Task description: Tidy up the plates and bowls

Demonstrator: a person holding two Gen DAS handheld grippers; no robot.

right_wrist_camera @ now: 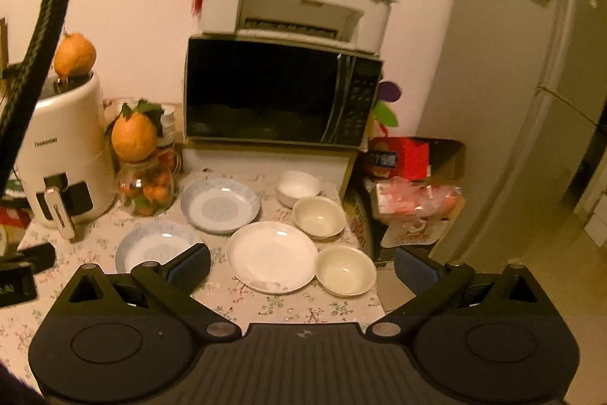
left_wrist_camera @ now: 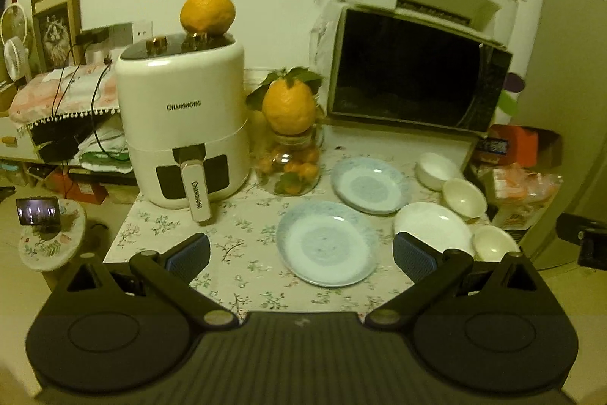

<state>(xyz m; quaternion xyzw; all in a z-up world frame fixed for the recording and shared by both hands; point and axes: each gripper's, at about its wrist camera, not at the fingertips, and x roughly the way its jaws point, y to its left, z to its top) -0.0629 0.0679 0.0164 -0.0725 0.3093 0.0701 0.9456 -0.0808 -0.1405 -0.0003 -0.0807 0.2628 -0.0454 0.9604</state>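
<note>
Two blue-patterned plates lie on the floral tablecloth: a near plate [left_wrist_camera: 328, 242] [right_wrist_camera: 151, 247] and a far plate [left_wrist_camera: 371, 184] [right_wrist_camera: 220, 204]. A white plate [left_wrist_camera: 432, 228] [right_wrist_camera: 271, 256] lies to their right. Three bowls stand along the right edge: a white far bowl [left_wrist_camera: 436, 170] [right_wrist_camera: 297, 188], a cream middle bowl [left_wrist_camera: 464, 198] [right_wrist_camera: 318, 216] and a cream near bowl [left_wrist_camera: 493, 243] [right_wrist_camera: 345, 270]. My left gripper [left_wrist_camera: 301, 255] hovers open above the near blue plate. My right gripper [right_wrist_camera: 301, 264] hovers open over the white plate. Neither holds anything.
A white air fryer [left_wrist_camera: 182, 124] [right_wrist_camera: 60, 154] topped with a citrus fruit stands at the left. A glass jar of small oranges [left_wrist_camera: 292, 162] [right_wrist_camera: 146, 185] sits beside it. A microwave [left_wrist_camera: 413, 74] [right_wrist_camera: 280, 93] with a printer [right_wrist_camera: 296, 10] on top fills the back. A fridge [right_wrist_camera: 531, 82] stands right.
</note>
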